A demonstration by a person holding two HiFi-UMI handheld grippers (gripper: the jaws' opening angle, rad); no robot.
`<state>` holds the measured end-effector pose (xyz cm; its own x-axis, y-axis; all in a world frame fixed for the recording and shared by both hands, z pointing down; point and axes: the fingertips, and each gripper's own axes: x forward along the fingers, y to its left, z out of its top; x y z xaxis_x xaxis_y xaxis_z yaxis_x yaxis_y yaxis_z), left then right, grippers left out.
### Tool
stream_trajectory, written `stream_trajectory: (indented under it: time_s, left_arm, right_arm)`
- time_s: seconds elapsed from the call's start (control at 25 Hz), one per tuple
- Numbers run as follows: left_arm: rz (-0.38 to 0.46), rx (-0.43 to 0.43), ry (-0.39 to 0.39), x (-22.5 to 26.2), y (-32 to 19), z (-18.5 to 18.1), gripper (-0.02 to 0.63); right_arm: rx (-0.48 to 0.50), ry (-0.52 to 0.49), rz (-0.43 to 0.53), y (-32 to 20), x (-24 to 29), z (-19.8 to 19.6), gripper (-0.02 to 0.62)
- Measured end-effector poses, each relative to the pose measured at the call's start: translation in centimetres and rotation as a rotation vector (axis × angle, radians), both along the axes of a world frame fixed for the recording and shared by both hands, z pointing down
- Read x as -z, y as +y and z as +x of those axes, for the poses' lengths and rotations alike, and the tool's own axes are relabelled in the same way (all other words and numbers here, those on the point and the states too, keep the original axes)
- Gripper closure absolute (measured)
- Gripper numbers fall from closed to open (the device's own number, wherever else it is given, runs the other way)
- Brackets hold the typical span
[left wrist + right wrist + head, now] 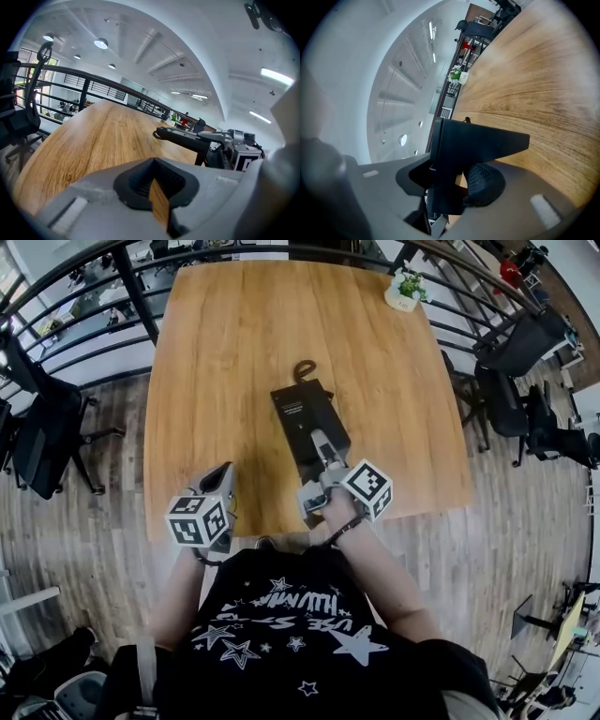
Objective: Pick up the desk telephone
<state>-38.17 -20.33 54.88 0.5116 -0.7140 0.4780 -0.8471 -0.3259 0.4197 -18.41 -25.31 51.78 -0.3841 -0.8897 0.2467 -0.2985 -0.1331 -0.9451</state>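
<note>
Ribbed pads (485, 183) of right gripper (459, 174) clamped on the near edge of the black desk telephone (473, 143), jaws held part-way apart by its body. Seen from the head view, right gripper (322, 443) over the telephone's (298, 412) near end, above the middle of the wooden table (225, 343). In the left gripper view, telephone (183, 136) tilted, near end raised clear of the wood, far end lower; contact there not discernible. Left gripper (157, 190) with jaws drawn together to a thin slit, nothing between them, resting low at the table's near edge (220, 476), well apart from the telephone. Potted plant (406, 289) at the far right corner; dark railing (94, 329) and office chairs (511, 357) beyond.
</note>
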Motion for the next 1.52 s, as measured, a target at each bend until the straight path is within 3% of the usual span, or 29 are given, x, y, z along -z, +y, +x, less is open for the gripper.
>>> stream_trajectory:
  time_s: [0.4,0.72,1.12,1.52]
  left_arm:
    - [0.023,0.087,-0.01,1.0,1.3,0.7,0.604]
    - [0.031,0.22,-0.026,1.6,2.4,2.7,0.604]
    - [0.024,0.367,-0.038,1.6,4.4,6.7,0.604]
    - [0.025,0.474,-0.066,1.7,6.2,12.6,0.604]
  right_arm:
    - [0.115,-0.013,0.009,0.0,0.6,1.1,0.419]
    - [0.274,-0.009,0.002,-0.3,0.5,2.6,0.419]
    - [0.461,-0.038,0.012,-0.5,0.5,4.3,0.416]
    - [0.569,-0.077,-0.002,0.0,-0.6,9.4,0.411]
